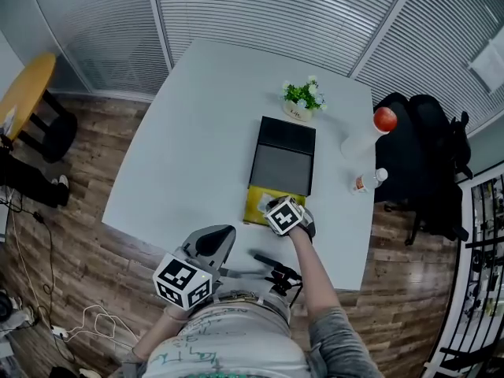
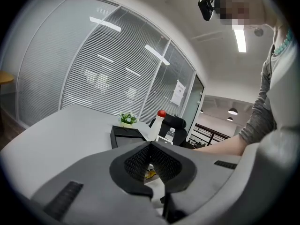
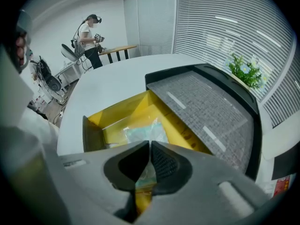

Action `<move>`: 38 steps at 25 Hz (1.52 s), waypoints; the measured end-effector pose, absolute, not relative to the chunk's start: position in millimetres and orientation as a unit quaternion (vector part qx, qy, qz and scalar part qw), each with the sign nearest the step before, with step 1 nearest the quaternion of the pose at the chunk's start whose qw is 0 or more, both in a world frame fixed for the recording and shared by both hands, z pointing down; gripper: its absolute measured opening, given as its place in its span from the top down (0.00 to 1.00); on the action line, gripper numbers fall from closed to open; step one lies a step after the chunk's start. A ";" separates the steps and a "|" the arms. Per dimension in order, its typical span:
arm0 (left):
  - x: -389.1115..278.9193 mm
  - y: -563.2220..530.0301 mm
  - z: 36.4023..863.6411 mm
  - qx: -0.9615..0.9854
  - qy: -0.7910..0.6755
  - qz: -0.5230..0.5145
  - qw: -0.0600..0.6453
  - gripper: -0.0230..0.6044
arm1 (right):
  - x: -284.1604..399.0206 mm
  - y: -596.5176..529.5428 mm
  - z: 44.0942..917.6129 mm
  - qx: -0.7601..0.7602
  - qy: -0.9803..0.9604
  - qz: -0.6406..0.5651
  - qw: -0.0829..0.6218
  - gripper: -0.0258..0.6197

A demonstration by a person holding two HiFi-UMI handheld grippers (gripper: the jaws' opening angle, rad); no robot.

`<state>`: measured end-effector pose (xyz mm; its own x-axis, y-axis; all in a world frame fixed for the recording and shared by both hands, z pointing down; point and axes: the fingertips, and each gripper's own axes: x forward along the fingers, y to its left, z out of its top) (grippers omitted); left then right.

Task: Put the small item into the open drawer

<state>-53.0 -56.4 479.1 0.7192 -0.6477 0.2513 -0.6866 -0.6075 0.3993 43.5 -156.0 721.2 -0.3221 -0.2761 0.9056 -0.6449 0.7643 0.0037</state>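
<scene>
The small item is a pale clear packet [image 3: 145,130] lying in the open yellow drawer [image 3: 117,114] of a black desktop cabinet [image 3: 201,111]. My right gripper [image 3: 150,146] hangs over the drawer's front part, jaws all but together, and the packet's near end runs up between them. In the head view that gripper [image 1: 273,205] sits under its marker cube at the yellow drawer [image 1: 253,205]. My left gripper [image 1: 227,232] is held low near the person's body at the table's near edge, shut and holding nothing; its own view shows its tips [image 2: 150,145] meeting.
A small potted plant [image 1: 302,97] stands behind the cabinet [image 1: 283,160]. A white bottle with a red cap [image 1: 366,136] and a small bottle [image 1: 368,181] stand at the table's right edge, beside a black chair [image 1: 417,148]. A black tool [image 1: 272,264] lies at the near edge.
</scene>
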 end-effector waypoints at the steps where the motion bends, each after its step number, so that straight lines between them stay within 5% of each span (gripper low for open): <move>1: -51.0 -55.6 478.0 0.895 -0.375 0.040 0.239 0.97 | 43.6 -156.1 721.1 0.290 -0.793 0.185 0.503 0.94; 14: -31.8 -47.5 460.1 0.884 -0.403 0.026 0.236 0.97 | 53.1 -148.6 696.1 0.283 -0.824 0.172 0.459 0.76; 38: 13.6 -59.8 465.6 0.878 -0.412 0.034 0.242 0.97 | 82.5 -141.6 666.4 0.271 -0.858 0.165 0.404 0.78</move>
<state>13.6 -59.8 465.6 0.6585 -0.7068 0.2587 -0.7393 -0.5431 0.3980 82.5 -141.6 666.4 -0.5262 -0.3323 0.7827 -0.5984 0.7987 -0.0633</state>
